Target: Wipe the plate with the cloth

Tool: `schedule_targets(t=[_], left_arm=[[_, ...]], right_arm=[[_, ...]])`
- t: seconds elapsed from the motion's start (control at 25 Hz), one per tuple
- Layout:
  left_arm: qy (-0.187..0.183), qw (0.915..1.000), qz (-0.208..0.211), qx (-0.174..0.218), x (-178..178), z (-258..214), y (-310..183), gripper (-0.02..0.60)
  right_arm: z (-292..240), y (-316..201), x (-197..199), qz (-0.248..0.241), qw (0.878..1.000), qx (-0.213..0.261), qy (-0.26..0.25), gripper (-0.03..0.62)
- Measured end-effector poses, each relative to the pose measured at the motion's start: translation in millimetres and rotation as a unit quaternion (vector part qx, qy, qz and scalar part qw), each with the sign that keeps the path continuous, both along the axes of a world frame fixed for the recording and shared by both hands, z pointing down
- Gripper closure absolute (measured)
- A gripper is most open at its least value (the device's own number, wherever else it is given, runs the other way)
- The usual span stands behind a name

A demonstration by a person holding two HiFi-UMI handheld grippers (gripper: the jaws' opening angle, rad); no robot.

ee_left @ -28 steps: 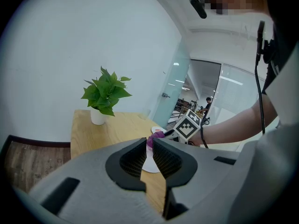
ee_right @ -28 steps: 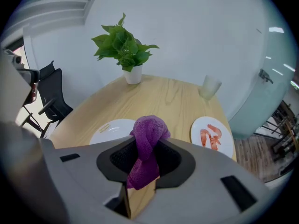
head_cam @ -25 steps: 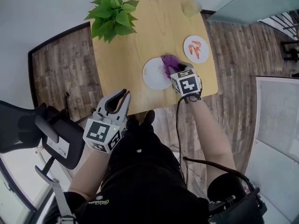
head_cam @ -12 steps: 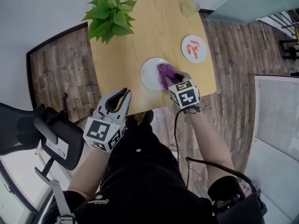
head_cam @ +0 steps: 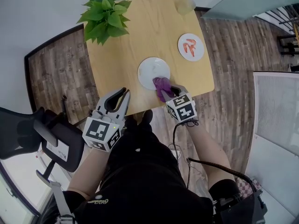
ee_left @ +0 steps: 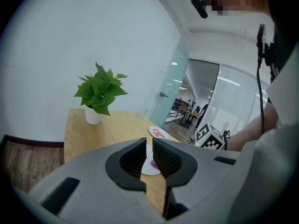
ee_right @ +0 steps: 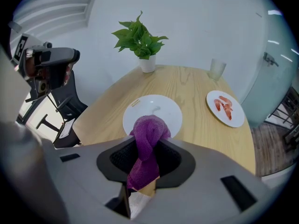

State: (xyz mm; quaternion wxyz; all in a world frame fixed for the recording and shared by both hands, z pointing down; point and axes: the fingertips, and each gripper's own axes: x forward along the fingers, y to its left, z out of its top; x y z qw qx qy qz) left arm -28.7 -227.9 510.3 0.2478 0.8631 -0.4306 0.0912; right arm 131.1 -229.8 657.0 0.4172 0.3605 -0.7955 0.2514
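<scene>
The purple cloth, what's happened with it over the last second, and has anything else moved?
The right gripper, shut on the cloth throughout, dragged it across the plate from the far right rim to the near edge, toward the person. The left gripper stayed off the table, empty. The plate, plant and food dish kept their places.

Office: glass partition (ee_left: pixel 212 94), desks (ee_left: pixel 189 113) beyond, black swivel chair (head_cam: pixel 28 132), wood-plank floor (head_cam: pixel 56 73).
</scene>
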Motion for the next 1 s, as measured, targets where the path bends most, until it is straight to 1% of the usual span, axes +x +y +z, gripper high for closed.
schedule_targets(t=[0.12, 0.24, 0.36, 0.44, 0.52, 0.68, 1.0], left_arm=[[-0.002, 1.0, -0.001, 0.0, -0.8, -0.6, -0.1, 0.541], [-0.004, 1.0, -0.002, -0.002, -2.3, 0.0, 0.4, 0.541], [-0.005, 1.0, -0.005, -0.003, -3.9, 0.7, 1.8, 0.541], [-0.007, 0.9999, -0.007, -0.004, -5.4, 1.9, 2.8, 0.541], [-0.009, 0.9999, -0.009, -0.005, -8.2, 2.8, 3.8, 0.541], [-0.009, 0.9998, -0.014, -0.007, -12.9, 5.3, 3.3, 0.541], [-0.005, 1.0, 0.0, -0.001, -0.2, 1.8, 3.4, 0.541]], right_arm=[[-11.9, -23.6, 10.6, 0.017, 1.0, 0.023, -0.002, 0.5], [-19.6, -59.1, 26.7, 0.035, 0.998, 0.045, 0.012, 0.5], [-14.7, -83.8, 37.4, 0.033, 0.998, 0.048, 0.04, 0.5], [-7.0, -90.0, 41.4, 0.027, 0.997, 0.044, 0.057, 0.5], [-2.7, -89.8, 42.9, 0.026, 0.997, 0.041, 0.062, 0.5], [-2.5, -81.6, 42.1, 0.026, 0.997, 0.039, 0.056, 0.5], [-2.2, -38.8, 41.0, 0.016, 0.999, 0.023, 0.042, 0.5]])
